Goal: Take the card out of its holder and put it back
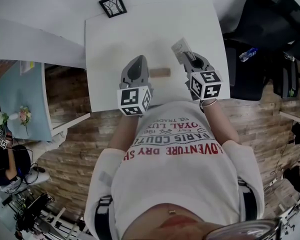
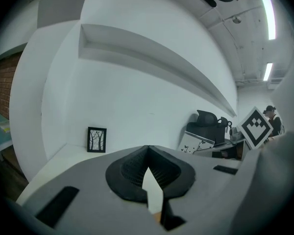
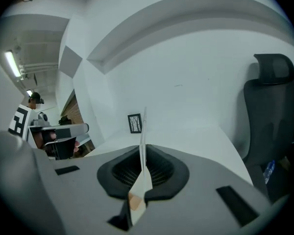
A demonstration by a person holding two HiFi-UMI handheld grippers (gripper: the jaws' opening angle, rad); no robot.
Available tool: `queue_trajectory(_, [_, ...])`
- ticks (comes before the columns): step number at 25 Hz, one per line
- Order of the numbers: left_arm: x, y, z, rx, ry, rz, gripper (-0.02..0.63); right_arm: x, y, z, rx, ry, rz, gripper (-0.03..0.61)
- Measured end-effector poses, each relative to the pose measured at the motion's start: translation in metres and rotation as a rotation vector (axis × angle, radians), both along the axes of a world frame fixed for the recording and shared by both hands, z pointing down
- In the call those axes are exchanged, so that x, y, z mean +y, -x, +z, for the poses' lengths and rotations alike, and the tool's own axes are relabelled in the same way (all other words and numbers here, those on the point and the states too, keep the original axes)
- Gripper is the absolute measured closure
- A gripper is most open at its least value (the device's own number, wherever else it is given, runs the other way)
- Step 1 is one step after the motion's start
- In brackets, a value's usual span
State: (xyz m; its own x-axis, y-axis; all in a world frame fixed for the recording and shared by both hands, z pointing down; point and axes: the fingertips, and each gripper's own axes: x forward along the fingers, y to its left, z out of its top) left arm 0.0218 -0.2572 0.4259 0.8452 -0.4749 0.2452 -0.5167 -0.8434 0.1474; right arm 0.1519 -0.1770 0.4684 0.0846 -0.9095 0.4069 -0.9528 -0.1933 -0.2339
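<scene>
A white card (image 1: 180,47) with small dark marks is held above the white table (image 1: 115,44), clear of its holder. My right gripper (image 1: 187,55) is shut on the card's lower edge. In the right gripper view the card (image 3: 143,131) stands edge-on between the closed pads of that gripper (image 3: 142,148). The holder, a small wooden block (image 1: 160,72), lies on the table between the two grippers. My left gripper (image 1: 139,60) hovers just left of the block. Its tips (image 2: 147,151) meet with nothing between them. The left gripper view shows the card (image 2: 195,144) off to the right.
A small black picture frame (image 1: 113,5) stands at the table's far edge against the white wall. A black office chair (image 1: 265,29) and a water bottle (image 1: 248,54) are to the right of the table. A light blue table (image 1: 20,99) stands at the left.
</scene>
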Motion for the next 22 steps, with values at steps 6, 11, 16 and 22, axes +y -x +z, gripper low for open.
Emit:
queue_trajectory(6, [0.009, -0.006, 0.005, -0.029, -0.011, 0.012, 0.59, 0.014, -0.007, 0.004, 0.053, 0.007, 0.073, 0.543])
queue_trajectory(11, [0.013, -0.007, 0.005, -0.033, -0.012, 0.018, 0.589, 0.018, -0.005, 0.001, 0.072, 0.002, 0.074, 0.543])
queue_trajectory(16, [0.014, -0.01, 0.001, -0.025, -0.015, 0.014, 0.589, 0.018, -0.005, 0.0, 0.071, -0.005, 0.049, 0.543])
queue_trajectory(22, [0.011, -0.008, -0.004, -0.015, -0.023, -0.012, 0.589, 0.015, 0.0, -0.003, 0.065, -0.015, 0.021, 0.543])
